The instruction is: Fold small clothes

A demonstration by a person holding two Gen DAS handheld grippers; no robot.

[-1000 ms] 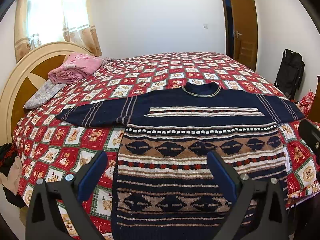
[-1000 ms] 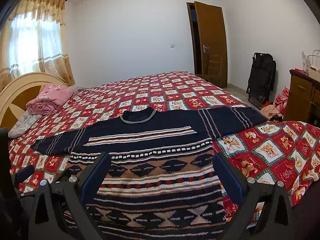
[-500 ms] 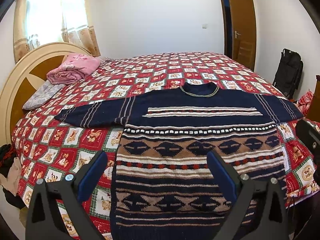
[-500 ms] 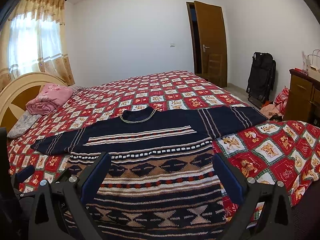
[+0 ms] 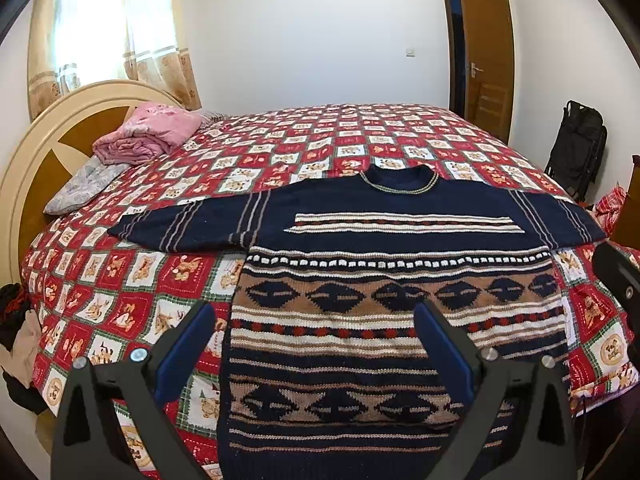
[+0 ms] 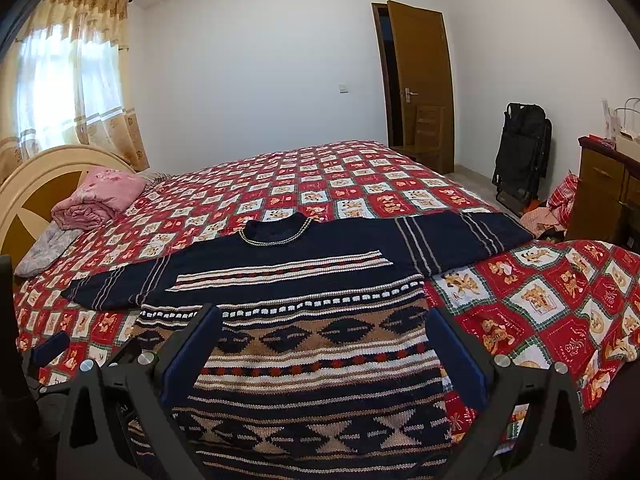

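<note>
Over the last second almost nothing has changed: the knitted sweater (image 5: 384,280) lies in the same spread on the bed (image 5: 360,136), and both wrist views have only drifted a little, the left one edging slightly so the pink folded blanket (image 5: 148,132) sits a touch further left. That reads as a pause before the first fold; the garment looks flattened and ready, with no fold made yet.

The sweater lies flat, face up, collar toward the far side, hem at the near edge of the bed and hanging toward the cameras. Its sleeves stretch straight out left and right, the right sleeve (image 6: 460,236) reaching the right edge of the bed.

The left gripper (image 5: 312,344) hovers above the near, lower part of the sweater, jaws wide apart and holding nothing; its left finger is over the quilt just beside the sweater's left edge, its right finger over the patterned body. The right gripper (image 6: 324,348) likewise has its jaws wide and empty, spanning the lower body near the right side seam. Whether either touches the knit cannot be told.
</note>
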